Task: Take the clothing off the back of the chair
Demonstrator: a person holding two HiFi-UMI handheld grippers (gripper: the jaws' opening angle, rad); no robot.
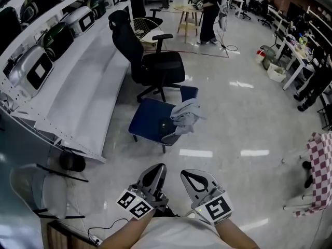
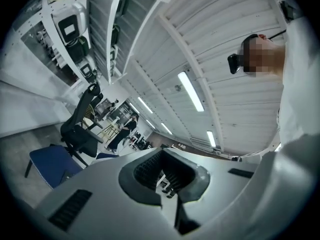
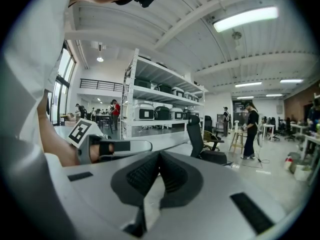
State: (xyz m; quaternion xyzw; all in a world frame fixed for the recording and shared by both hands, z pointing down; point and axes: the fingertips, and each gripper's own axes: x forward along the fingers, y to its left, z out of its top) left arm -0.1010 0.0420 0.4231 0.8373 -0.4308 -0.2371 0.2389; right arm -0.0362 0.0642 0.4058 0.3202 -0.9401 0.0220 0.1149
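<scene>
A grey piece of clothing [image 1: 185, 115] hangs crumpled over the back of a blue chair [image 1: 151, 119] on the floor ahead of me. Both grippers are held low and close to my body, well short of the chair. My left gripper [image 1: 157, 168] is shut with nothing between its jaws. My right gripper [image 1: 189, 174] is beside it, also shut and empty. In the left gripper view the jaws [image 2: 167, 171] meet, and the blue chair's seat [image 2: 50, 159] shows at the far left. In the right gripper view the closed jaws [image 3: 160, 169] point past my left gripper [image 3: 107, 146].
A black office chair [image 1: 150, 61] stands just behind the blue chair. A long white shelving rack [image 1: 78, 71] with appliances runs along the left. A person [image 1: 210, 12] stands by a wooden stool at the far end. Desks line the right; a checkered cloth [image 1: 324, 170] hangs at the right edge.
</scene>
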